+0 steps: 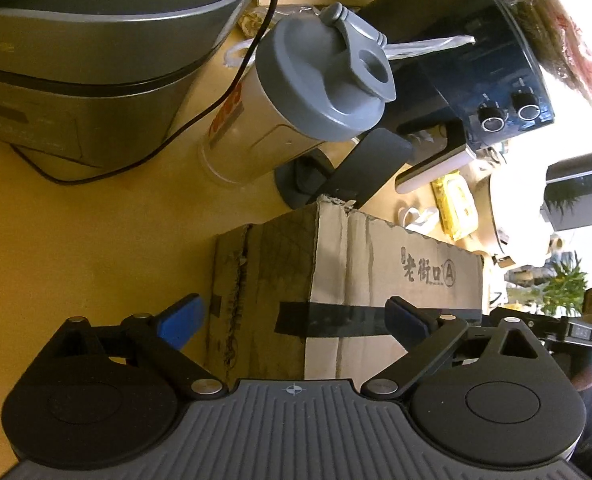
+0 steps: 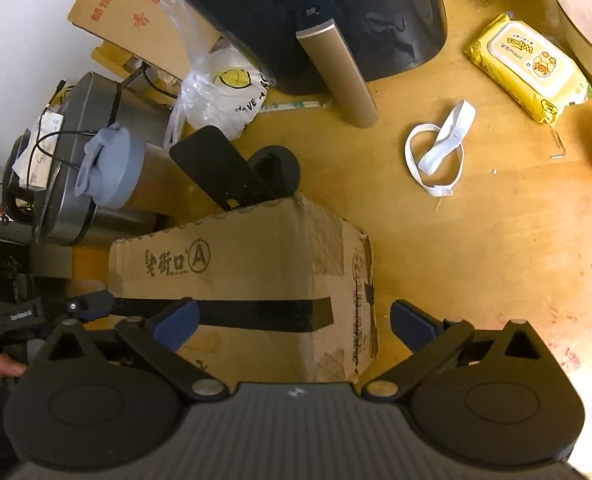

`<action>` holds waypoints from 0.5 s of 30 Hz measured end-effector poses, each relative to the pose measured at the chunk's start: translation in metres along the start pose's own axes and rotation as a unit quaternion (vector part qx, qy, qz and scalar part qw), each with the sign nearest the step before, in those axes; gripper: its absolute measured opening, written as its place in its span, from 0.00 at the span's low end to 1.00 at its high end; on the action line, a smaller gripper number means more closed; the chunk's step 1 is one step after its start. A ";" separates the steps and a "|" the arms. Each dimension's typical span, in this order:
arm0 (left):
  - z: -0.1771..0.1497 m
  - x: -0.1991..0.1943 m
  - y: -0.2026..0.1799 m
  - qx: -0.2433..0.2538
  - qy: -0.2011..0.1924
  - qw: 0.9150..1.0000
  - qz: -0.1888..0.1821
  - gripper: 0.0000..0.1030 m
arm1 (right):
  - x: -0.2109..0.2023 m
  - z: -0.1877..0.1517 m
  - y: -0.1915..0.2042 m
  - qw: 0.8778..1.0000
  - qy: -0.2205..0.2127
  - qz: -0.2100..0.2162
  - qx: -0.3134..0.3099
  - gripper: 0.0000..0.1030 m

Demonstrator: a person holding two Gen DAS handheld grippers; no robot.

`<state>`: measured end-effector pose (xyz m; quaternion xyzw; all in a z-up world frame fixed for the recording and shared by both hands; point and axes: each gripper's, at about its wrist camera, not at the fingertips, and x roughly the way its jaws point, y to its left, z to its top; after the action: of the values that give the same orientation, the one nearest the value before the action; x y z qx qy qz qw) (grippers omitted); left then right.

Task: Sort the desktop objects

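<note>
Right wrist view: taped cardboard box [image 2: 248,288] on the table [image 2: 495,248], right gripper [image 2: 292,320] and left gripper [image 1: 296,316] both wide open, empty, flanking it; likely risk, shaker bottle [image 1: 296,96] toppling if box shoved back.

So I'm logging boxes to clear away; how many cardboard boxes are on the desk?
2. A brown taped cardboard box sits near both grippers; a flattened-looking cardboard box with red print leans by the wall behind the dark air fryer. More may be hidden.
</note>
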<state>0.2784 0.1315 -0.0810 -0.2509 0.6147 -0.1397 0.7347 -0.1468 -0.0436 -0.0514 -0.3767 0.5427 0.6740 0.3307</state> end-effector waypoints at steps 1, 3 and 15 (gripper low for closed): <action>0.000 -0.001 0.000 -0.001 0.000 1.000 0.001 0.96 | 0.001 -0.001 -0.001 1.000 0.000 0.002 0.002 1.00; -0.001 -0.002 0.001 -0.002 -0.002 1.000 0.004 0.96 | 0.003 -0.002 -0.003 1.000 0.000 0.005 0.004 1.00; -0.008 -0.011 -0.006 0.008 -0.010 1.000 0.011 0.96 | -0.009 -0.013 0.002 1.000 -0.009 0.009 -0.006 1.00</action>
<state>0.2688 0.1307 -0.0700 -0.2395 0.6089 -0.1336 0.7443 -0.1419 -0.0573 -0.0442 -0.3678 0.5392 0.6832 0.3275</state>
